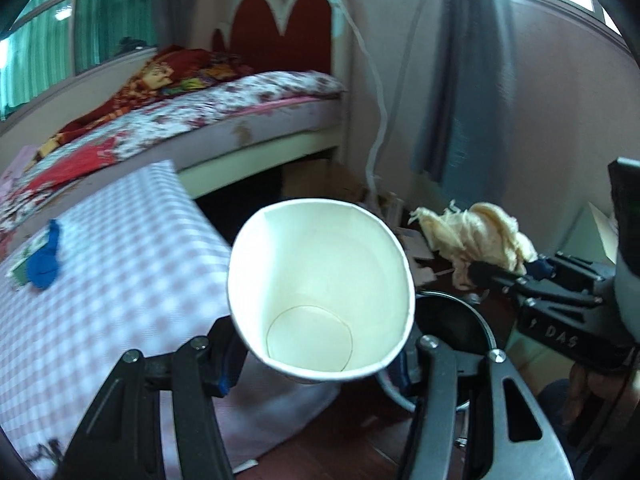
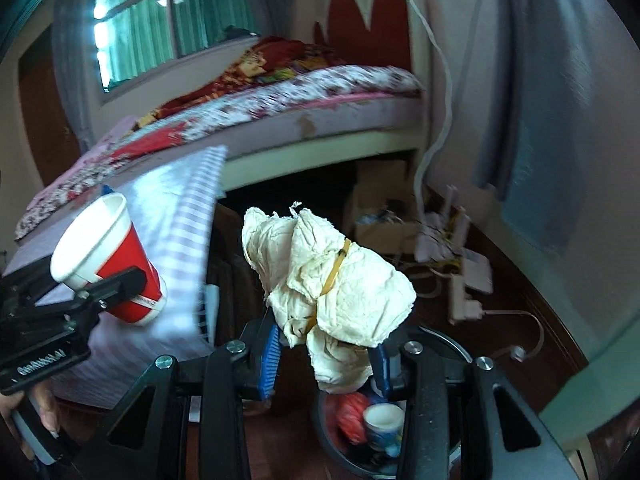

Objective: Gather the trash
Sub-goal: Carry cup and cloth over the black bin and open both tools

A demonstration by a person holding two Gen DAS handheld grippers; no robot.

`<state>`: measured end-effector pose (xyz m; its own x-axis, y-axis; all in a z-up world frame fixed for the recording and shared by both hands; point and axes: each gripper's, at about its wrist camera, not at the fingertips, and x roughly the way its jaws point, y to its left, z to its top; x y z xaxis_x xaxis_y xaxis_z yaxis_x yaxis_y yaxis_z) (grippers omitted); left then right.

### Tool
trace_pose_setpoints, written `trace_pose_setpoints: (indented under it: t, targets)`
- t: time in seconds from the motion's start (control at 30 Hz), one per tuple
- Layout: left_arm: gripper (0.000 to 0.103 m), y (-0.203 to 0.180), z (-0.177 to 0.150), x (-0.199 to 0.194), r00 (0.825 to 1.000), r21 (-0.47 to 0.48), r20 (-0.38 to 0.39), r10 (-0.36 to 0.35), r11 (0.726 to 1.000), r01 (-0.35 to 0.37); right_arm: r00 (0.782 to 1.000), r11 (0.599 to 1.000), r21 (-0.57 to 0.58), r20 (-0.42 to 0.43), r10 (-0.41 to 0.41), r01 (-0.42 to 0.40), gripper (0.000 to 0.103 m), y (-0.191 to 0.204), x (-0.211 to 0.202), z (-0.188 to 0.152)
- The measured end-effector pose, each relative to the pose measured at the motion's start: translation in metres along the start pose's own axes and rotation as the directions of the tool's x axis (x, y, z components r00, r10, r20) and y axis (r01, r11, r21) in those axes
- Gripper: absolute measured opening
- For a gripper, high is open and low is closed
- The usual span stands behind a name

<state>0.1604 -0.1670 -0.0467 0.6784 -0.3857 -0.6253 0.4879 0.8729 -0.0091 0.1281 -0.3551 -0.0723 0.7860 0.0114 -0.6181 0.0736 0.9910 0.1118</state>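
White paper fills the middle of my left wrist view: the paper cup (image 1: 320, 300) sits pinched between the fingers of my left gripper (image 1: 320, 364), its open mouth turned toward the lens so I look straight down to the round bottom. The rim is squeezed out of round into an oval. To the left lies a table under a lilac checked cloth (image 1: 120, 264) with a blue balloon (image 1: 44, 260) on it, and behind that a bed (image 1: 224, 120) with a flowered sheet and a red headboard. At the right edge my right gripper (image 1: 492, 270) reaches in, clamped on a crumpled cream tissue wad (image 1: 480, 236). Just below and behind the cup I see the dark round rim of a bin (image 1: 452, 312) on the floor.

From my right wrist view, the tissue wad (image 2: 332, 280) is nipped between the blue-padded fingers of the right gripper (image 2: 326, 352), bunched up and bound by a yellow rubber band (image 2: 334, 268). Directly beneath it, between the gripper's arms, the bin (image 2: 440, 338) stands open; inside I can make out something red and a small cup with a blue print (image 2: 384, 426). At the left the left gripper (image 2: 116, 284) holds the paper cup (image 2: 108, 256), which shows a red outside here and tilts with its mouth up and to the left, in front of the checked cloth (image 2: 180, 240). A hand (image 2: 36, 408) grips that tool's handle at the bottom left. White power strips and cables (image 2: 460, 272) lie on the dark floor to the right.
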Motion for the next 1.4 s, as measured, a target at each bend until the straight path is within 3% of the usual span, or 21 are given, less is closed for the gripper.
trace_pose_setpoints:
  t: [0.47, 1.03, 1.17, 1.23, 1.27, 1.3, 1.33, 1.4]
  targets:
    - [0.058, -0.065, -0.015, 0.054, 0.982, 0.051, -0.128, -0.142, 0.987, 0.15, 0.977, 0.991, 0.055, -0.18, -0.109, 0.121, 0.041, -0.074, 0.013, -0.059]
    - [0.059, -0.092, -0.041, 0.126, 0.924, 0.02, -0.324, -0.202, 0.975, 0.221, 0.934, 0.986, 0.089, -0.343, -0.103, 0.141, 0.042, -0.096, 0.068, -0.1]
    - [0.061, -0.097, -0.051, 0.14, 0.901, 0.012, -0.37, -0.226, 0.969, 0.248, 0.922, 0.984, 0.1, -0.374, -0.101, 0.148, 0.042, -0.099, 0.076, -0.106]
    - [0.068, -0.097, -0.055, 0.146, 0.888, -0.019, -0.376, -0.266, 0.96, 0.279, 0.921, 0.983, 0.099, -0.376, -0.106, 0.154, 0.047, -0.1, 0.079, -0.106]
    - [0.082, -0.096, -0.056, 0.148, 0.887, -0.04, -0.376, -0.269, 0.961, 0.275, 0.904, 0.979, 0.096, -0.408, -0.124, 0.177, 0.063, -0.103, 0.085, -0.109]
    - [0.09, -0.094, -0.058, 0.15, 0.885, -0.064, -0.373, -0.28, 0.959, 0.277, 0.89, 0.976, 0.098, -0.436, -0.135, 0.196, 0.078, -0.105, 0.091, -0.113]
    - [0.098, -0.091, -0.06, 0.151, 0.881, -0.085, -0.369, -0.297, 0.955, 0.286, 0.879, 0.973, 0.101, -0.455, -0.142, 0.21, 0.079, -0.107, 0.095, -0.116]
    - [0.099, -0.089, -0.063, 0.153, 0.889, -0.072, -0.375, -0.263, 0.964, 0.255, 0.877, 0.967, 0.113, -0.455, -0.152, 0.227, 0.081, -0.112, 0.095, -0.117]
